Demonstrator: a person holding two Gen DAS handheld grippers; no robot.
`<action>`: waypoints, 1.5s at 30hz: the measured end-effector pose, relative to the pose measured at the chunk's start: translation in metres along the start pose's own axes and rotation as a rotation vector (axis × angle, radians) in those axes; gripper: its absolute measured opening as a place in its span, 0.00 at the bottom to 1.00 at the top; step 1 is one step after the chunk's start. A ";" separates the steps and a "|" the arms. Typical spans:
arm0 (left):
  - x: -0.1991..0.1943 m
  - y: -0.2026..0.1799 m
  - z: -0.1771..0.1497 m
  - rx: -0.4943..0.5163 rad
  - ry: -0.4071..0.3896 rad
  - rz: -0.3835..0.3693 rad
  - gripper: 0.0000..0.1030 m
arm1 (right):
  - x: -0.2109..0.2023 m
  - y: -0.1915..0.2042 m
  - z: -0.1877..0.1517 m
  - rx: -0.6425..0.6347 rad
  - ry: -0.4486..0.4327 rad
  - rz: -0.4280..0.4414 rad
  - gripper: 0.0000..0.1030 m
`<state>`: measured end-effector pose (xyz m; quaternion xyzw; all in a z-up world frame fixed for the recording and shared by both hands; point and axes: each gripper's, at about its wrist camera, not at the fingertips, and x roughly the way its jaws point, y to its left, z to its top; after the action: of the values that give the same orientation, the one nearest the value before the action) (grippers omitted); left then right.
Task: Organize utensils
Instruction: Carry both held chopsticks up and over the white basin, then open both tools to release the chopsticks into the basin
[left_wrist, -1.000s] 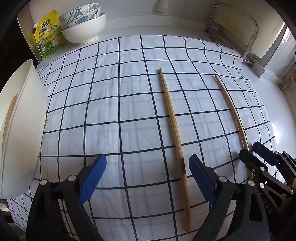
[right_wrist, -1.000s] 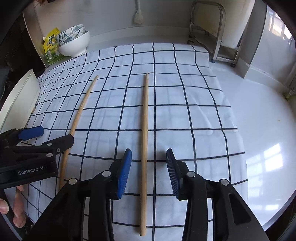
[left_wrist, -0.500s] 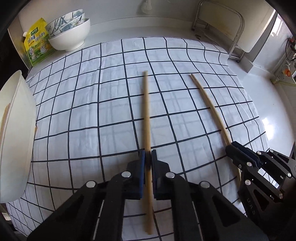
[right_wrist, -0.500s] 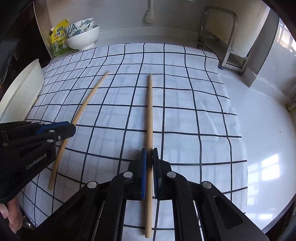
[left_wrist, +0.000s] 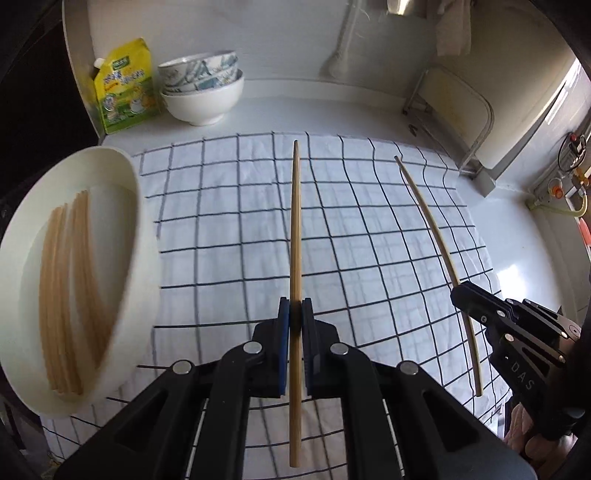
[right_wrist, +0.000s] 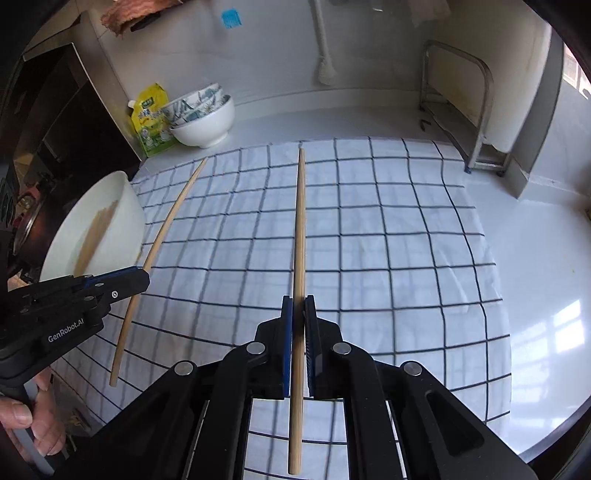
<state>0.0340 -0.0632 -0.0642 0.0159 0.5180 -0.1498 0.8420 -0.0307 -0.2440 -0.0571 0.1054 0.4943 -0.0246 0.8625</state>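
running up the centre of the left wrist view, a wooden chopstick (left_wrist: 295, 236) is clamped between the closed blue pads of the left gripper (left_wrist: 295, 321), above the checked cloth (left_wrist: 221, 229). at the left of the frame more chopsticks (left_wrist: 66, 295) are seen lying in a white tray (left_wrist: 144, 266); stacked bowls (left_wrist: 201, 92) and a yellow pouch (left_wrist: 123, 86) are at upper left. in the right wrist view, a second chopstick (right_wrist: 300, 236) is pinched at centre by the closed right gripper (right_wrist: 299, 317), with the left gripper at the lower left edge.
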 end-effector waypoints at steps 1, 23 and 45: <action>-0.009 0.011 0.002 -0.008 -0.013 0.009 0.07 | -0.002 0.011 0.005 -0.013 -0.008 0.012 0.06; -0.052 0.253 -0.010 -0.330 -0.045 0.173 0.07 | 0.089 0.274 0.064 -0.308 0.149 0.249 0.06; -0.084 0.277 -0.021 -0.360 -0.097 0.197 0.70 | 0.074 0.281 0.058 -0.295 0.097 0.173 0.27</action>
<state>0.0549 0.2249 -0.0362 -0.0913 0.4912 0.0277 0.8658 0.0974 0.0232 -0.0485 0.0208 0.5228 0.1276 0.8426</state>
